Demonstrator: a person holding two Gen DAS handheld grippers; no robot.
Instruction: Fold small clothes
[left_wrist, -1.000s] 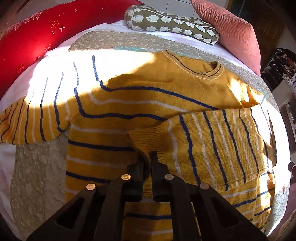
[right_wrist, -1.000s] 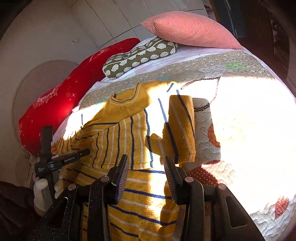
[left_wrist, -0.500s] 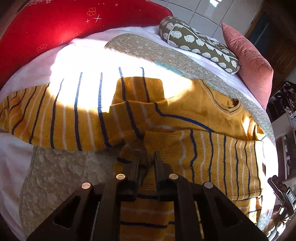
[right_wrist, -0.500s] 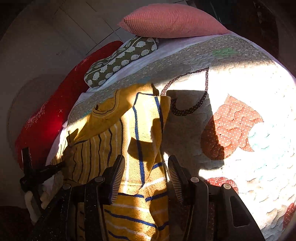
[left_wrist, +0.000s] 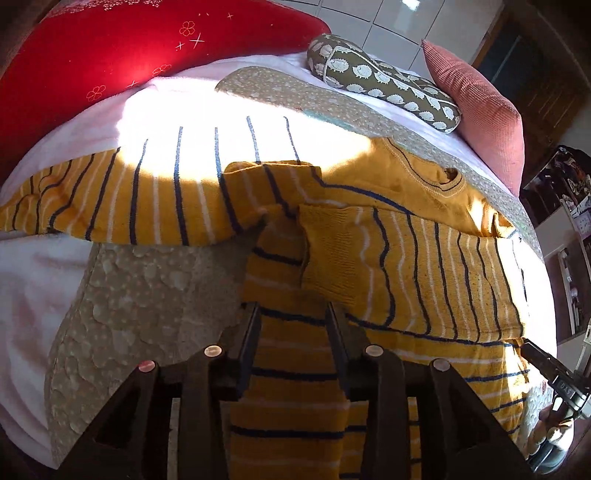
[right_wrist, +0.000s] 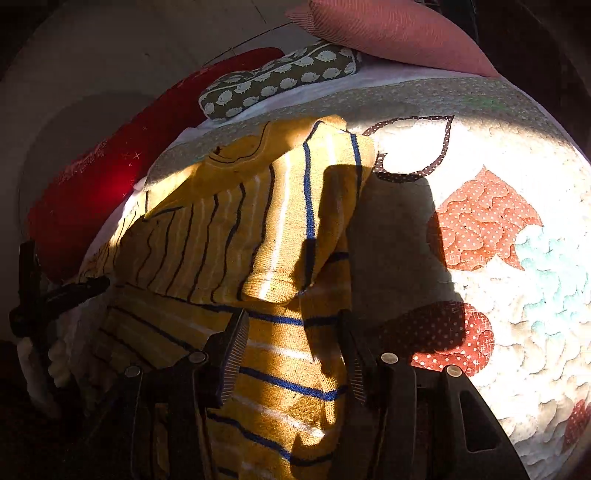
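Yellow knit, the striped sweater (left_wrist: 369, 229) lies flat on the quilted bed (left_wrist: 147, 280). Its unfolded sleeve (left_wrist: 122, 206) runs lengthwise toward 9 o'clock, nearer the left gripper (left_wrist: 291, 332). Both that and the right gripper (right_wrist: 291, 350) hold their fingers apart over the hem, gripping nothing.

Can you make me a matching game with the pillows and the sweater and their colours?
Things:
1. sweater
2. long pillow
3. hedgehog pillow
4. ribbed pillow

Colours:
A. pink
B. yellow with blue and white stripes
C. olive with white shapes
D. red

Pairs: 1-B, 2-D, 3-C, 4-A
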